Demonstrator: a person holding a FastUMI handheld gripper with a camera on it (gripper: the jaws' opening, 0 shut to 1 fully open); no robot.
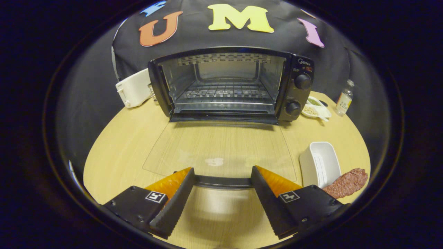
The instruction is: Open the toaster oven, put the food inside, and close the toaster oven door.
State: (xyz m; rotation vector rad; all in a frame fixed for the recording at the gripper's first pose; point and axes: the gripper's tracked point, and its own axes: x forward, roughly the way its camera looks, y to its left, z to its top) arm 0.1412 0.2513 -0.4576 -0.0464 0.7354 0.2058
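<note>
The gripper (221,178) has its jaws spread wide, nothing held between them. Across the gap runs the dark handle (221,182) of the toaster oven door, close to the fingertips; whether either finger touches it I cannot tell. That placement suits a door that has just been swung down or is about to be let go.

Just beyond the jaws, the glass door (221,148) lies flat, hinged at the base of the toaster oven (232,84), and the pale wooden surface (117,145) shows through the pane. The oven cavity stands open, its wire rack (223,92) bare and level, ready to take something. Two knobs sit on the oven's right panel.

The food (346,182), a reddish-brown slab resembling meat, lies on the surface to the right of the jaws, touching or just beside a white rectangular container (320,164). It is well apart from the oven, so by my reading the opening step is done and fetching the food comes next.

Further back, a white toaster (133,88) sits to the left of the oven, and small white dishes (316,108) and a bottle (344,98) stand to its right, out of the door's swing.
</note>
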